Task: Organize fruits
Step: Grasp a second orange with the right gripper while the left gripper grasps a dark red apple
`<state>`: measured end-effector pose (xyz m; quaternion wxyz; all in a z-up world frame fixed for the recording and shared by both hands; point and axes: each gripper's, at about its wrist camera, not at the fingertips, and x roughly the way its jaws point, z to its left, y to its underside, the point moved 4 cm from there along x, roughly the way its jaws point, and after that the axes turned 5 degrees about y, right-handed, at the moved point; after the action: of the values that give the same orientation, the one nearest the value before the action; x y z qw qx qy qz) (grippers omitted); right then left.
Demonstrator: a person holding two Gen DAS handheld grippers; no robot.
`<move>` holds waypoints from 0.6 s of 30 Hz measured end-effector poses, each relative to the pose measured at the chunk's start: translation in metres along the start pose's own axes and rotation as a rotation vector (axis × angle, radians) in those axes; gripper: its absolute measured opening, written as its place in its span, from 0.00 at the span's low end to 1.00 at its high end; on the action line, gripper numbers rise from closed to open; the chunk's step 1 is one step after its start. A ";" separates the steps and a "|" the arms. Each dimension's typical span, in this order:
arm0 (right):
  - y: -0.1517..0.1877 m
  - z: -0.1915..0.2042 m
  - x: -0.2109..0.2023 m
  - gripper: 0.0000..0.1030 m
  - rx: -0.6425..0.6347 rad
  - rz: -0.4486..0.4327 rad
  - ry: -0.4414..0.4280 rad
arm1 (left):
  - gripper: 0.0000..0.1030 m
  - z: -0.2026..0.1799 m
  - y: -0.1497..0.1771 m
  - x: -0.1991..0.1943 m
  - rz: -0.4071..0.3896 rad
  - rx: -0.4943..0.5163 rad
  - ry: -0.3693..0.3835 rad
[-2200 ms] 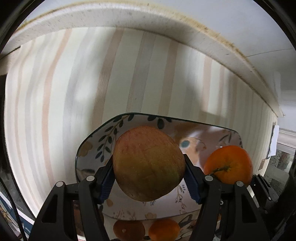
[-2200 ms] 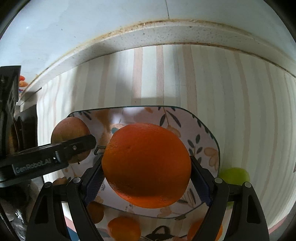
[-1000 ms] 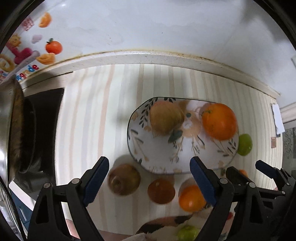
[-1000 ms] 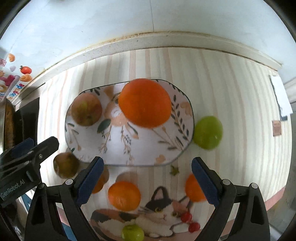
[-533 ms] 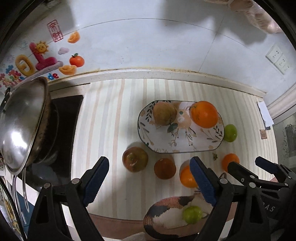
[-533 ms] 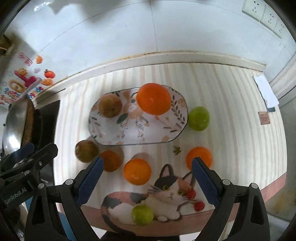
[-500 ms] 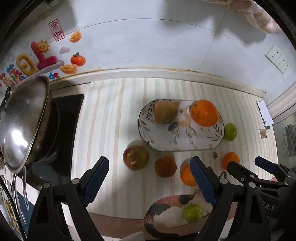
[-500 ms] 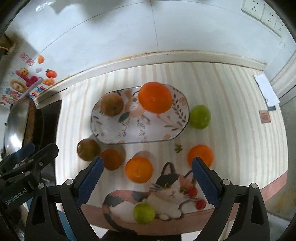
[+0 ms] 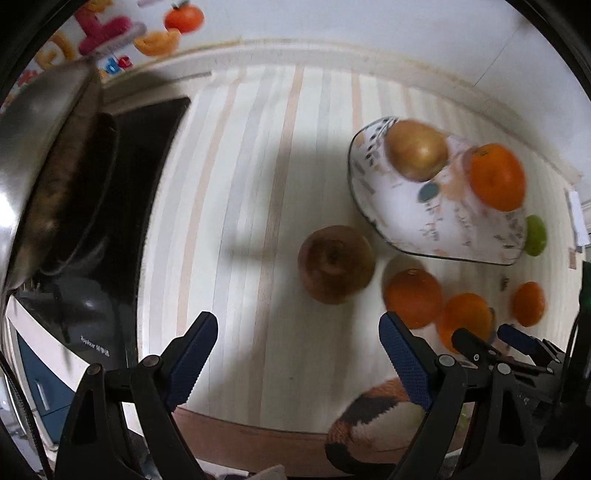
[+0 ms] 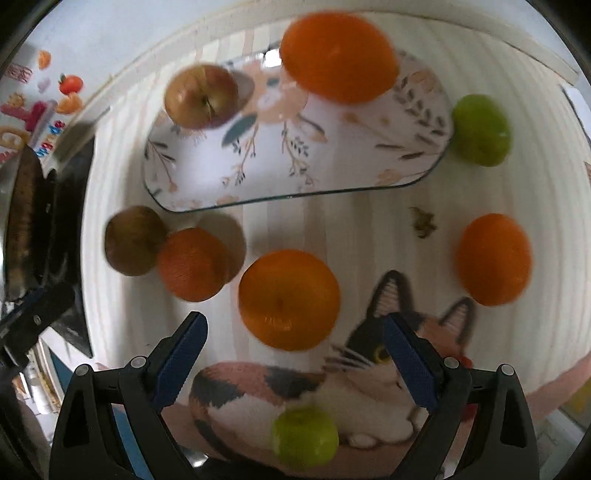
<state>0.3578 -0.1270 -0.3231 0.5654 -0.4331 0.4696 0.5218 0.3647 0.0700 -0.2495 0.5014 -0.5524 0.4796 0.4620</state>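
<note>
A floral plate (image 10: 332, 162) holds a reddish apple (image 10: 201, 96) and a big orange (image 10: 338, 55); it also shows in the left wrist view (image 9: 406, 218). My left gripper (image 9: 297, 343) is open and empty, just short of a brown apple (image 9: 336, 264) on the striped counter. My right gripper (image 10: 293, 345) is open and empty, close above an orange (image 10: 289, 300). More oranges (image 10: 192, 264) (image 10: 493, 258) and green fruits (image 10: 482, 129) (image 10: 304, 435) lie loose around the plate.
A steel pan (image 9: 40, 173) sits on a black stove (image 9: 140, 177) at the left. A cat-print mat (image 10: 332, 391) lies along the counter's front edge. A wall with fruit stickers (image 9: 155, 33) backs the counter.
Both grippers have dropped lower and closer to the counter. The left has shifted left toward the brown apple, the right toward the orange by the cat mat. The fruits stay put.
</note>
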 end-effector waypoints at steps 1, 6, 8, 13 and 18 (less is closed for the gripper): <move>-0.001 0.001 0.005 0.88 -0.004 0.002 0.006 | 0.87 -0.001 -0.005 0.008 0.012 0.004 0.005; -0.002 0.004 0.029 0.70 -0.016 0.032 0.019 | 0.87 -0.010 -0.024 0.038 0.077 0.032 0.029; -0.002 0.005 0.034 0.67 -0.017 0.045 0.008 | 0.87 -0.014 -0.030 0.048 0.094 0.040 0.040; -0.003 0.011 0.032 0.66 -0.039 0.037 0.038 | 0.73 -0.021 -0.040 0.070 0.101 0.042 0.085; 0.000 0.011 0.030 0.66 -0.051 0.041 0.044 | 0.62 -0.026 -0.039 0.068 0.073 0.048 0.083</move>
<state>0.3591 -0.1112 -0.3503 0.5328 -0.4491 0.4773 0.5354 0.4118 0.0408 -0.3104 0.4769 -0.5411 0.5309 0.4449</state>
